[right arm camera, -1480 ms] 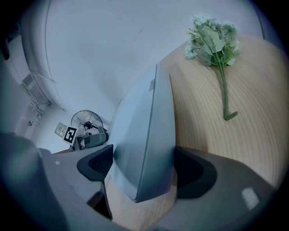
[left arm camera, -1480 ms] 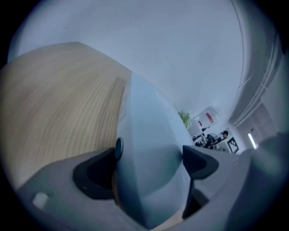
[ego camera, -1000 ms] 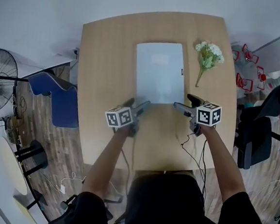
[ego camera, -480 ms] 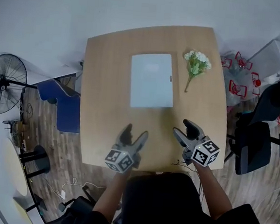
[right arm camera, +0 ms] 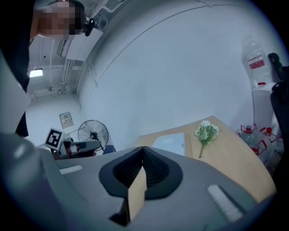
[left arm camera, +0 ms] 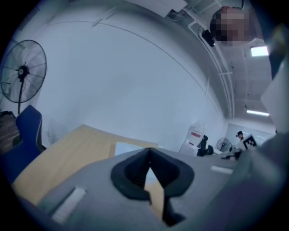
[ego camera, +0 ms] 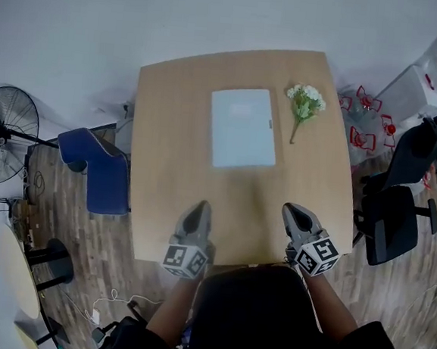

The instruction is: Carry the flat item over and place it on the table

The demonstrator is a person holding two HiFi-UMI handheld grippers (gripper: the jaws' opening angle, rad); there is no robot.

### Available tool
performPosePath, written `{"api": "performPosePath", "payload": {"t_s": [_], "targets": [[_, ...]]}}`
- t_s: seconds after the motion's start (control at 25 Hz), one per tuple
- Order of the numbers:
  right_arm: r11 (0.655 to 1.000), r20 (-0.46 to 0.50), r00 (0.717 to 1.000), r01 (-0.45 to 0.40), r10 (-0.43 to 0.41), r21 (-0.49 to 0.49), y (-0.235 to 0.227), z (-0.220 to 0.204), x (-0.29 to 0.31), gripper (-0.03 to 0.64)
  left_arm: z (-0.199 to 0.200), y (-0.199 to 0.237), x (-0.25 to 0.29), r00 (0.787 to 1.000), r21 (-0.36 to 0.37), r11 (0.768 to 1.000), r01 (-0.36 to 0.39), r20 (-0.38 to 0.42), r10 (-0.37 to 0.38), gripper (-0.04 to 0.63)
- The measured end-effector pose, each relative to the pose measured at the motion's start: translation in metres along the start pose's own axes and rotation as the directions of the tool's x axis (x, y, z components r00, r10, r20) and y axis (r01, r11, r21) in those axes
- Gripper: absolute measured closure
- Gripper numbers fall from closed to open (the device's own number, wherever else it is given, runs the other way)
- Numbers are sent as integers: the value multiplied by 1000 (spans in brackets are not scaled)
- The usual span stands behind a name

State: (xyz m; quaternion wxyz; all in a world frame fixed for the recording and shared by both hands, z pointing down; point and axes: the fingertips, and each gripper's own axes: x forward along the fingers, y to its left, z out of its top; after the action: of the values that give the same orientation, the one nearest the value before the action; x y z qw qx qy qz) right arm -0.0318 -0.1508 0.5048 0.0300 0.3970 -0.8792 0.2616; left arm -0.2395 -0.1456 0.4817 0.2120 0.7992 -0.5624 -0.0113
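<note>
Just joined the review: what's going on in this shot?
A person holds a gripper in each hand over the near edge of the wooden table. The left gripper and right gripper are both shut and empty. The flat light-blue item lies on the table farther back, beside a sprig of white flowers, with neither gripper touching it.

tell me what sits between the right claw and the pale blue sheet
Nothing: the head view shows only bare table from the right claw to the pale blue sheet; the flower sprig lies off to one side.
</note>
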Motion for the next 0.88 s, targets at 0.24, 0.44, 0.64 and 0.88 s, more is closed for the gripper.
{"api": "performPosePath", "payload": {"t_s": [0.24, 0.44, 0.64, 0.88], "targets": [[985, 121, 985, 133, -119, -108, 18, 48, -6, 617, 44, 33, -36, 999, 110, 994, -21, 42, 16, 595], [969, 163, 973, 191, -165, -159, 24, 62, -14, 617, 63, 46, -53, 997, 141, 989, -34, 78, 23, 595], [964, 176, 967, 212, -184, -158, 36, 65, -16, 617, 71, 54, -67, 995, 132, 990, -47, 98, 34, 595], [939, 170, 962, 251, -215, -234, 42, 62, -6, 617, 70, 65, -70, 996, 125, 991, -53, 80, 43, 595]]}}
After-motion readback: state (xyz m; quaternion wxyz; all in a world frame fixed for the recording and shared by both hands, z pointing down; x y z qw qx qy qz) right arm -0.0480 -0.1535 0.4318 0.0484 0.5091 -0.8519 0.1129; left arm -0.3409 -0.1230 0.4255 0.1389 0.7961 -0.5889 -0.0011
